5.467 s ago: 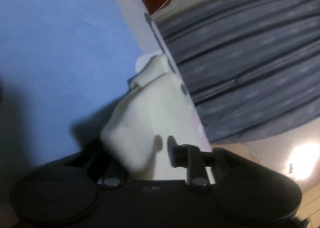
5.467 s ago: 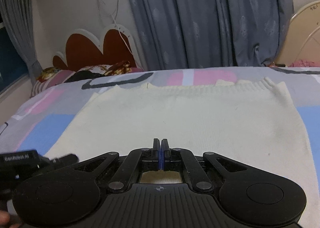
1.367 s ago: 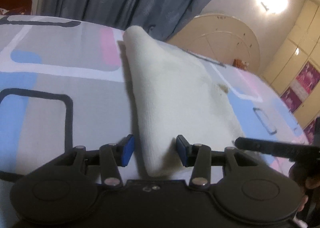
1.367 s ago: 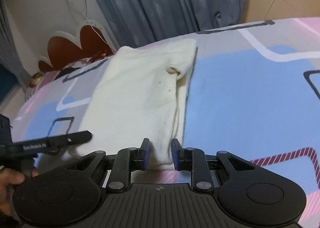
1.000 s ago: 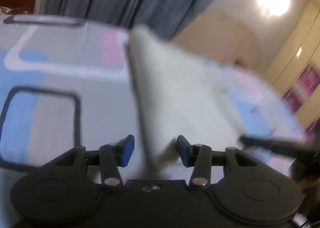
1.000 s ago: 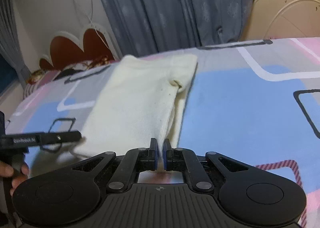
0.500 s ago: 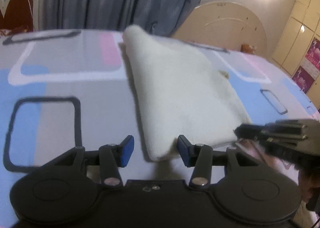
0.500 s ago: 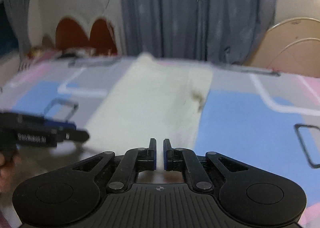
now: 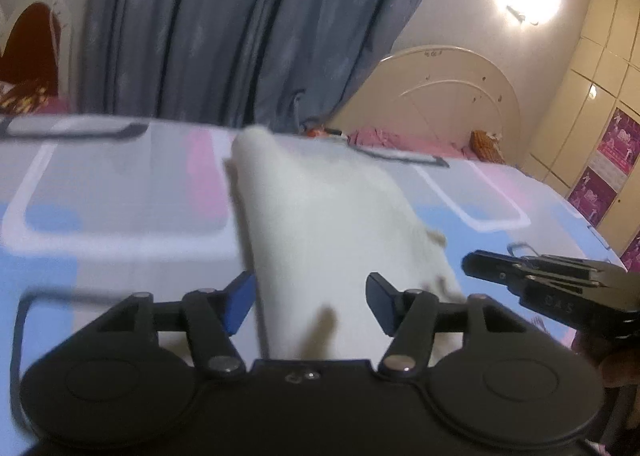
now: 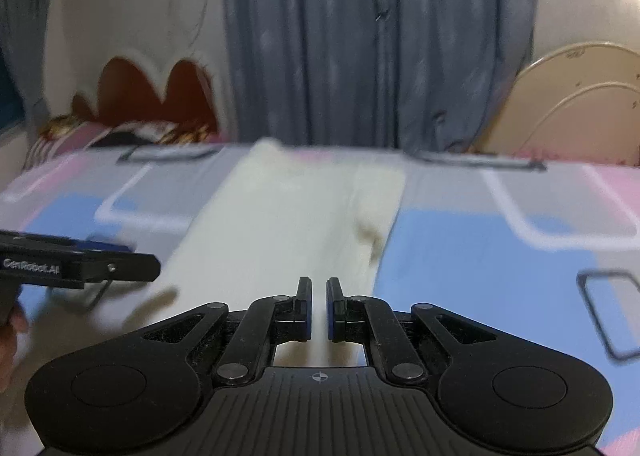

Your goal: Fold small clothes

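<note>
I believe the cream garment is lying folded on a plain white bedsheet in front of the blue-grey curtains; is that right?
Not quite: the bedsheet is not plain white. The right wrist view shows it patterned with blue, pink and grey blocks and outlined rectangles. The rest holds: the cream garment lies folded on it, in front of the blue-grey curtains.

Left gripper [image 9: 308,302] jaws are opening, pads clear of the cream garment [image 9: 320,224] lying between them. Right gripper [image 9: 472,264] sits right of the jaws.

Garment [image 9: 320,224] and bedsheet [image 10: 480,248] motion-blurred
</note>
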`<state>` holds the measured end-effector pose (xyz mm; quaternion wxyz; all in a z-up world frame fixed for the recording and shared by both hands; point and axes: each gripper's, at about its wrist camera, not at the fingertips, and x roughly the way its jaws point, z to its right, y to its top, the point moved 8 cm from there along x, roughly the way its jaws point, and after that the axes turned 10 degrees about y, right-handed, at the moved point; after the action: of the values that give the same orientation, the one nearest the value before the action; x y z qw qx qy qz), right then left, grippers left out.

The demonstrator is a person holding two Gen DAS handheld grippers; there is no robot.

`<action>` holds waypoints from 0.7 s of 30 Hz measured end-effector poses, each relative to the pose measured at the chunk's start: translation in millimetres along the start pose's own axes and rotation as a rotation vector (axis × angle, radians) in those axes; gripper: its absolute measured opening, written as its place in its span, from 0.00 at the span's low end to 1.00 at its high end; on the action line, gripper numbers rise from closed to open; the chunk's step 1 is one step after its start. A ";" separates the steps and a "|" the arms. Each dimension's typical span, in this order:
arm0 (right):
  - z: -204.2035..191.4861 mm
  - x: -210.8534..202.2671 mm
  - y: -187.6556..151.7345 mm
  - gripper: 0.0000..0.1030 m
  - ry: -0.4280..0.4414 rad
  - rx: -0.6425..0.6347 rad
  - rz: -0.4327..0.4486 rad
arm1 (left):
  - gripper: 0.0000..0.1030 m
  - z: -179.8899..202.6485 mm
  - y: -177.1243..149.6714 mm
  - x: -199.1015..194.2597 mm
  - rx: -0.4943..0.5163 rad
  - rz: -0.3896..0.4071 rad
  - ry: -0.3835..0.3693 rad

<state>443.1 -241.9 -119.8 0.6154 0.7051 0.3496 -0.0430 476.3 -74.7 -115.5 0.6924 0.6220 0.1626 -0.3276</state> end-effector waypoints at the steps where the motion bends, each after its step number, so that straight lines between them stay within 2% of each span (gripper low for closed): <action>1: 3.6 7.6 7.5 0.04 0.002 0.008 0.014 | 0.55 1.0 5.5 8.7 0.006 -0.005 0.010; 4: 9.5 32.7 19.0 0.04 0.004 0.020 0.018 | 0.55 1.2 15.1 31.5 0.003 -0.015 0.023; 6: 12.9 45.1 18.9 0.04 -0.001 0.000 0.003 | 0.55 -1.4 12.4 48.7 -0.005 -0.050 0.037; 8: 18.2 62.9 8.6 0.04 -0.019 -0.030 -0.063 | 0.57 -7.0 -4.7 70.1 0.008 -0.133 0.069; 9: 25.7 74.5 -2.7 0.04 -0.044 -0.039 -0.125 | 0.60 -8.7 -12.8 75.5 -0.001 -0.148 0.052; 13: 24.3 65.3 -0.5 0.03 -0.048 -0.061 -0.132 | 0.58 -5.2 -8.6 59.4 0.042 -0.126 0.077; 14: 23.7 57.4 2.2 0.04 -0.035 -0.048 -0.114 | 0.62 -3.9 -5.9 51.7 0.048 -0.098 0.075; 15: 25.9 48.4 5.0 0.06 -0.018 -0.015 -0.085 | 0.77 -4.0 -4.7 47.3 0.048 -0.083 0.072; 16: 30.9 42.0 6.3 0.25 -0.005 0.027 -0.060 | 0.83 -5.3 -4.4 43.8 0.040 -0.075 0.063; 17: 40.2 33.7 6.6 0.59 0.001 0.089 -0.030 | 0.83 -5.7 -4.1 40.2 0.030 -0.068 0.046; 18: 50.6 29.3 8.4 0.68 -0.001 0.133 -0.001 | 0.83 -6.9 -3.7 38.8 0.023 -0.070 0.038; 21: 76.3 27.5 8.8 0.69 0.021 0.253 0.008 | 0.76 -14.8 0.5 44.7 -0.024 -0.097 0.006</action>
<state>496.8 -298.3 -144.2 0.5180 0.7788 0.3452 -0.0770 512.1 -71.7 -146.0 0.6825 0.6060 0.1987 -0.3572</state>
